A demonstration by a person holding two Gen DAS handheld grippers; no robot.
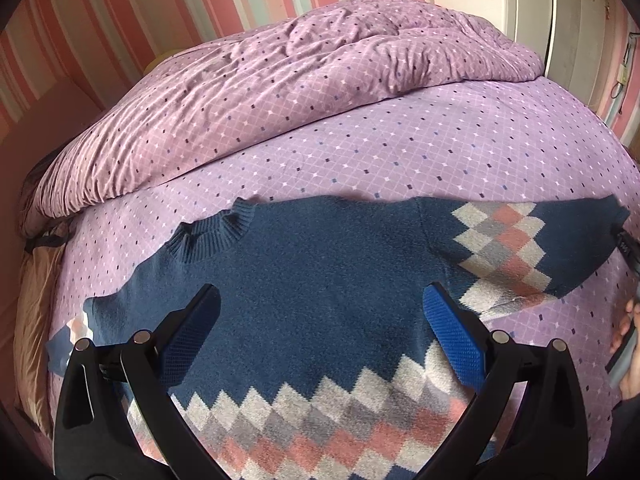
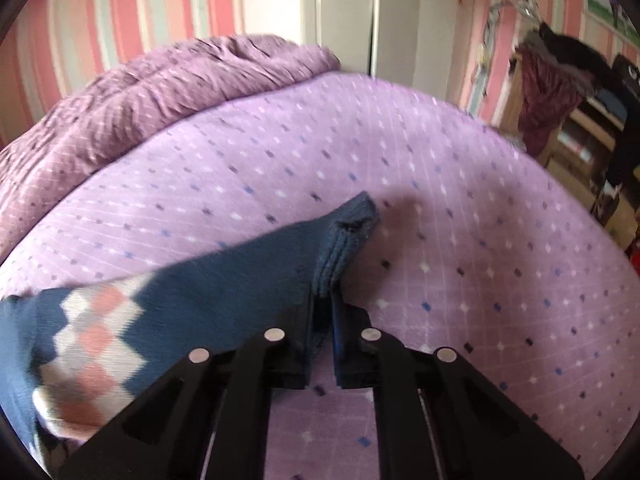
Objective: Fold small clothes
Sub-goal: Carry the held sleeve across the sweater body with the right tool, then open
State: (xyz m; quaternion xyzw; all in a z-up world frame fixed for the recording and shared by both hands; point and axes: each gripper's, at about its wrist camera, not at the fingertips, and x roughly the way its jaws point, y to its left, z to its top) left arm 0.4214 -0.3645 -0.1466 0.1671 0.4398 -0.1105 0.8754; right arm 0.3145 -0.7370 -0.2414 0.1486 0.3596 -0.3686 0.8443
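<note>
In the left wrist view, a navy sweater with a band of grey, white and pink diamonds is seen spread flat on a bed covered by a lilac dotted sheet. Its ribbed collar is turned toward the left, and one sleeve is stretched out to the right, where its cuff is met by a dark tool at the frame edge. The left gripper is held above the middle of the sweater with its jaws spread wide; nothing is caught between the blue pads. A rumpled purple duvet is piled at the far side of the bed, before a striped pink wall.

In the right wrist view, which is blurred, the right gripper is pressed together on the ribbed cuff of the sleeve, which is lifted slightly off the sheet. The diamond band of the sleeve is seen at lower left. A wooden shelf hung with dark clothes is seen at right.
</note>
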